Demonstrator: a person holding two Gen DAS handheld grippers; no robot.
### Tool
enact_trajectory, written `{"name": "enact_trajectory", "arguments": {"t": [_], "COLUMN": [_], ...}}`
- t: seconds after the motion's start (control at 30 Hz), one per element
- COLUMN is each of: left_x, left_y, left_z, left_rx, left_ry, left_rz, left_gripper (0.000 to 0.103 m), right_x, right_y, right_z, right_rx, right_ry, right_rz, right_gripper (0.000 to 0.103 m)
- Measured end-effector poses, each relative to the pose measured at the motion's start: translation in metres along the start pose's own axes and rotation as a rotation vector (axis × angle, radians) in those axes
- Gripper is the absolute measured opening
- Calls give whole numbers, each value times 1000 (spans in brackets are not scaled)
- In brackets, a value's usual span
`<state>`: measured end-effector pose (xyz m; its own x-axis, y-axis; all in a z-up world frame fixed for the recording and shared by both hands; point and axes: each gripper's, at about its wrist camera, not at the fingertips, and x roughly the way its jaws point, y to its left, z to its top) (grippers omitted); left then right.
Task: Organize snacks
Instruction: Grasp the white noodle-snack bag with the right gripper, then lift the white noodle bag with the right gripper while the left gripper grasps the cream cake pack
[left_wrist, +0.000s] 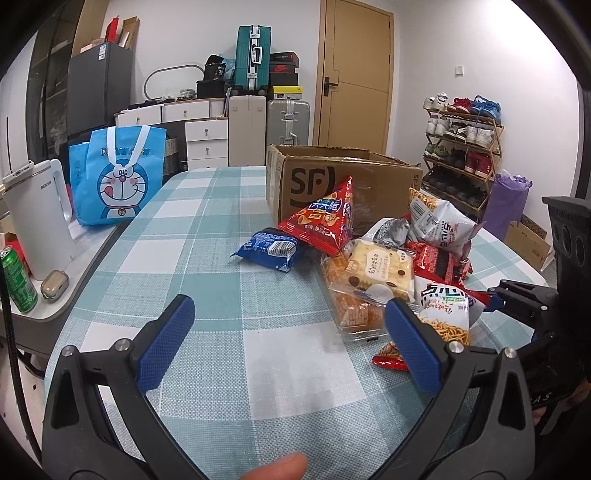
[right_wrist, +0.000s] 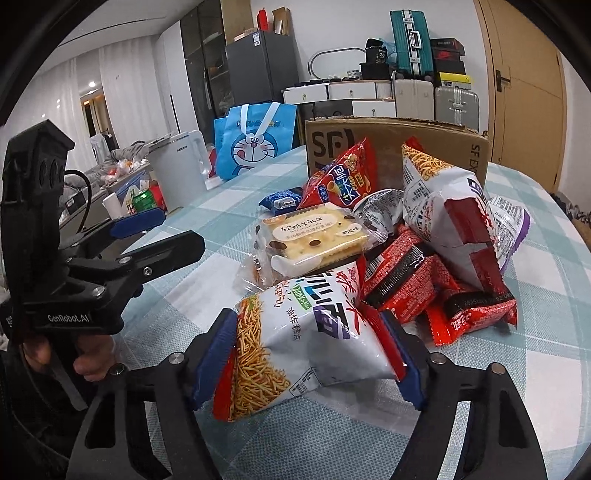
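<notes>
Cardboard box (left_wrist: 332, 181) at worktop (left_wrist: 207, 229) rear, contents hidden | noodle-snack bags: two (one white bag (right_wrist: 303, 332) clamped in right hand-held gripper (right_wrist: 314, 354)) | blue packet (left_wrist: 269, 249): one | left hand-held gripper (left_wrist: 288, 347) spread wide, holding nothing

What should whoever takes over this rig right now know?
Right tool: shut on the noodle snack bag, at the near edge of the pile.
Left tool: open, holding nothing, over bare tablecloth left of the pile.
Snacks: cracker pack, red cone bag, blue cookie pack and red packets heaped in front of the cardboard box.
Done: nothing visibly sorted.
Left: the gripped bag and all the rest, probably into the box.
</notes>
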<state>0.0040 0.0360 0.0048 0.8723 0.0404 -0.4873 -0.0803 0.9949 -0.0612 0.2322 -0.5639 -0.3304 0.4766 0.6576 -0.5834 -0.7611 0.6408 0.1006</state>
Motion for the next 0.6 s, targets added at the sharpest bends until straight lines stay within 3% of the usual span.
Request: {"name": "enact_trajectory", "arguments": {"t": [0.13, 0.23, 0.6], "left_x": [1, 2, 7], "left_y": [-1, -3, -12], "left_z": [0, -1, 1], "left_rx": [5, 10, 17], "left_ry": [4, 8, 34], "left_rz": [3, 4, -58], "left_gripper": [103, 103, 103], "right_x": [-2, -9, -59], "right_y": [-1, -4, -16], "right_z": [-1, -6, -21], "right_rx": [-5, 2, 45], "right_ry": [5, -4, -154], "right_rz": [13, 35, 2], "right_gripper": [64, 60, 58]}}
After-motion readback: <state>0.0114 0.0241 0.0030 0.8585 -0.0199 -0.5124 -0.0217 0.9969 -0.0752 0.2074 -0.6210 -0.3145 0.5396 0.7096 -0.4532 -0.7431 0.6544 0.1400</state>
